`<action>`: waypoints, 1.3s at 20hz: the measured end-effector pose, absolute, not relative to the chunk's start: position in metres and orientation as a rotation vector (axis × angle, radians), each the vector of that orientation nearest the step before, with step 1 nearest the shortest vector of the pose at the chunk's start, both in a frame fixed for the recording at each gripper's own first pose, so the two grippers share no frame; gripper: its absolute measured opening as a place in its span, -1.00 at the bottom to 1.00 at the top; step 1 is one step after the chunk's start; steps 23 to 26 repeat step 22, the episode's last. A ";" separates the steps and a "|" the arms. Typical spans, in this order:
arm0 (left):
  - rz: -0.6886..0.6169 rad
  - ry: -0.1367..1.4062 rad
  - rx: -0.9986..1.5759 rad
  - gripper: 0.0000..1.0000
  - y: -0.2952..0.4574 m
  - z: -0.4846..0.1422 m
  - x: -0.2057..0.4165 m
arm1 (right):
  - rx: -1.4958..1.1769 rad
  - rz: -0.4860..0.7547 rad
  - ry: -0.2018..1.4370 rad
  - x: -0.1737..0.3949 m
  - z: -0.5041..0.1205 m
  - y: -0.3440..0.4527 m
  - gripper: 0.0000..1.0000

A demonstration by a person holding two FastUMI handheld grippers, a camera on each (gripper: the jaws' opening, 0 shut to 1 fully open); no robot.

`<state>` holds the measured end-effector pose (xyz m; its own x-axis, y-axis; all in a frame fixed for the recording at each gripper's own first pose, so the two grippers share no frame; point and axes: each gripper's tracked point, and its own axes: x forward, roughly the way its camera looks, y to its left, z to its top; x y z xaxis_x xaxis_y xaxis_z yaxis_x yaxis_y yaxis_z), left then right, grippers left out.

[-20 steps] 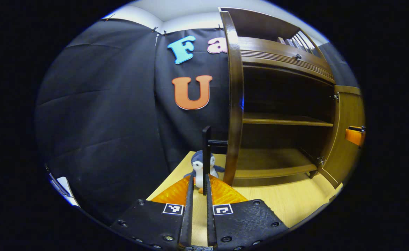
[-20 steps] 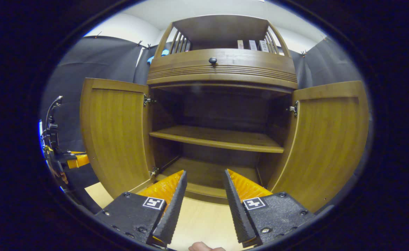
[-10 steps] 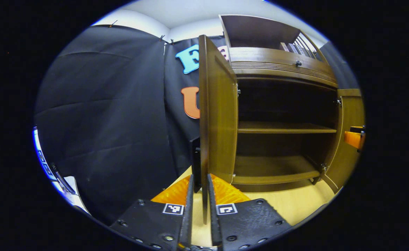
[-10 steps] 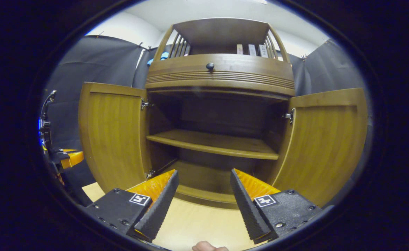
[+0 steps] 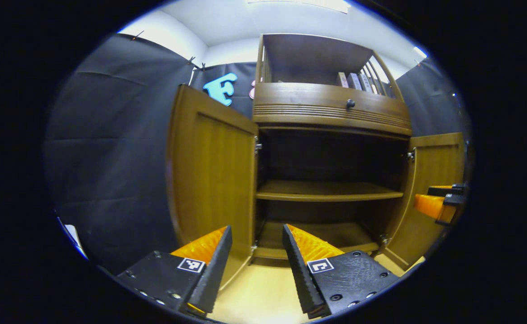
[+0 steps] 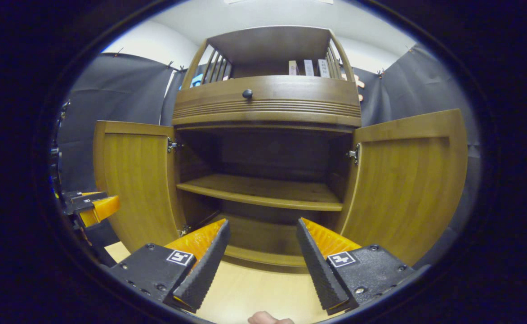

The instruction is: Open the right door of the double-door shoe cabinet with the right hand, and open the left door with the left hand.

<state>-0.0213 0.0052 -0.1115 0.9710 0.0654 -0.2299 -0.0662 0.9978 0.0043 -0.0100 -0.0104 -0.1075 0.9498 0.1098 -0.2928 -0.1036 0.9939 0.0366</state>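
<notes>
Already both doors of the shoe cabinet stand swung out, so I judge the opening as good as done, and what counts now is how I lie to the cabinet; its open front faces me squarely, straight ahead of both grippers, the shelf running level across it; the left door hangs just left of the cabinet's opening, its tall face upright and turned partly toward me, hinged at the cabinet's left wall; my left gripper sits low in front of that door's bottom corner, fingers apart and holding nothing, clear of the wood; the right door stands out from the cabinet's right wall, wide open, its long axis upright too; my right gripper hangs before the cabinet's lower opening, fingers spread and empty, touching nothing; each gripper is nearer its own door; between the doors the pale worktop lies bare before the cabinet's base, so I have free room to draw straight back; sideways the door edges hem me in, the risk being a knock that swings one shut.
</notes>
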 end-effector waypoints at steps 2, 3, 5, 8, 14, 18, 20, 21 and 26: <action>0.023 0.224 -0.006 0.47 -0.017 -0.105 -0.016 | 0.029 0.095 0.292 -0.011 -0.102 -0.017 0.88; 0.004 0.225 0.002 0.51 -0.028 -0.101 -0.014 | 0.035 0.091 0.285 -0.013 -0.098 -0.020 0.88; -0.045 0.213 0.019 0.45 -0.048 -0.090 -0.012 | 0.044 0.077 0.271 -0.013 -0.091 -0.026 0.97; -0.087 0.182 0.020 1.00 -0.065 -0.077 -0.009 | 0.060 0.065 0.243 -0.013 -0.081 -0.029 0.97; -0.093 0.192 -0.018 0.89 -0.072 -0.072 -0.003 | 0.052 0.064 0.209 -0.010 -0.069 -0.032 0.87; -0.073 0.185 0.032 0.88 -0.070 -0.073 -0.007 | 0.054 0.066 0.196 -0.007 -0.070 -0.032 0.87; -0.082 0.181 0.057 0.89 -0.075 -0.074 -0.008 | 0.054 0.066 0.210 -0.007 -0.074 -0.032 0.87; -0.085 0.176 0.061 0.88 -0.076 -0.072 -0.009 | 0.059 0.067 0.209 -0.006 -0.073 -0.032 0.97; -0.090 0.172 0.061 0.89 -0.078 -0.071 -0.009 | 0.060 0.065 0.207 -0.006 -0.073 -0.033 0.97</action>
